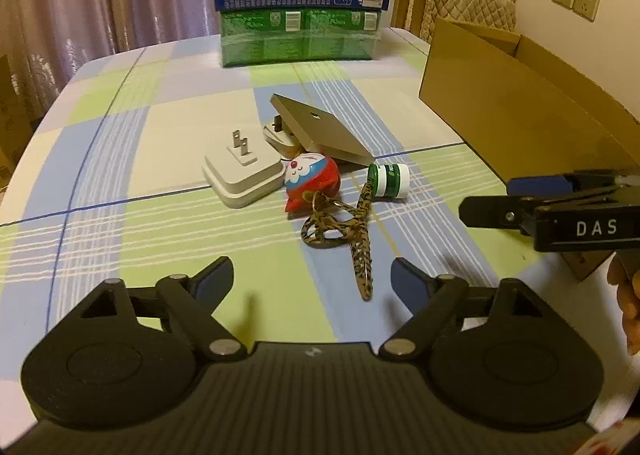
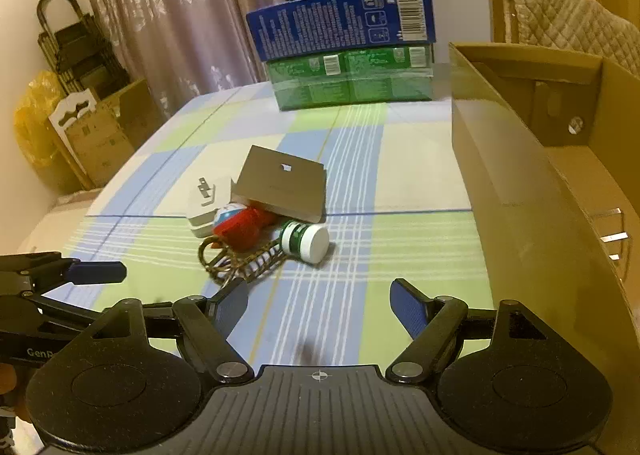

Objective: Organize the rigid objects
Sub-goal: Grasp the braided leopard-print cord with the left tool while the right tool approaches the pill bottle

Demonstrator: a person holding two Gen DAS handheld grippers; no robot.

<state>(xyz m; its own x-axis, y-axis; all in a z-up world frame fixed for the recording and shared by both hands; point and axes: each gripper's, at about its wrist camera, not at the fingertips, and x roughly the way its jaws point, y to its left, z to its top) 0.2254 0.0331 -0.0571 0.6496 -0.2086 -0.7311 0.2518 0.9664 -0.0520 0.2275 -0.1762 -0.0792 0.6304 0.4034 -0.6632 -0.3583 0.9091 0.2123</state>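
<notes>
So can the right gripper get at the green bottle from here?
Probably yes. The right gripper is open and empty, and the green bottle lies on its side just ahead, white cap toward it, with only bare tablecloth between.

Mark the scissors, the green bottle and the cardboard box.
scissors [image 1: 352, 229]: left wrist view, at the pivot.
green bottle [image 2: 306, 241]: right wrist view, on its white cap.
cardboard box [image 2: 516, 191]: right wrist view, on its outer side wall.

wrist views angled down, sharing scissors [image 1: 344, 233]
</notes>
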